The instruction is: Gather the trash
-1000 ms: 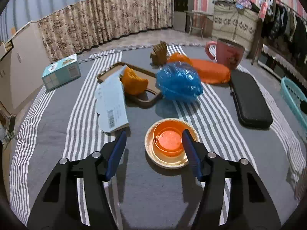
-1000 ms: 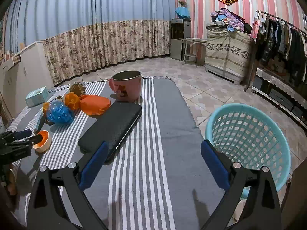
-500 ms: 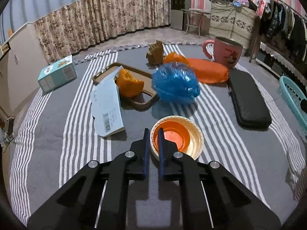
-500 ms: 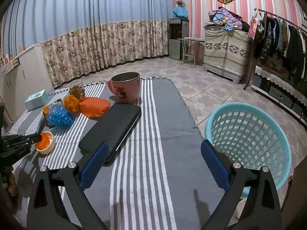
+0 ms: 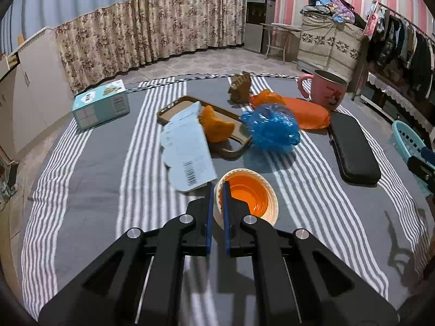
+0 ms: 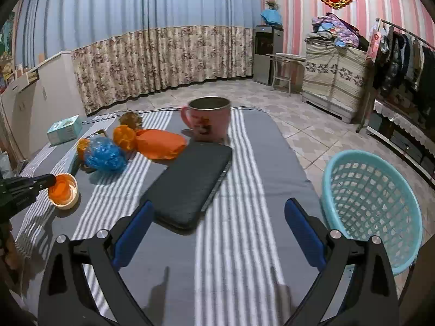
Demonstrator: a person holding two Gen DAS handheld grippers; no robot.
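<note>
Orange-lined and cream outside, the small paper cup (image 5: 248,199) sits pinched by its near rim between the blue pads of the left gripper (image 5: 216,190). One second earlier those jaws stood wide on either side of the cup; they are now clenched on its wall, and the cup is tilted. The right gripper (image 6: 217,217) remains released, holding nothing, with the teal basket (image 6: 371,198) just to its right, beside the striped surface (image 6: 244,190).
</note>
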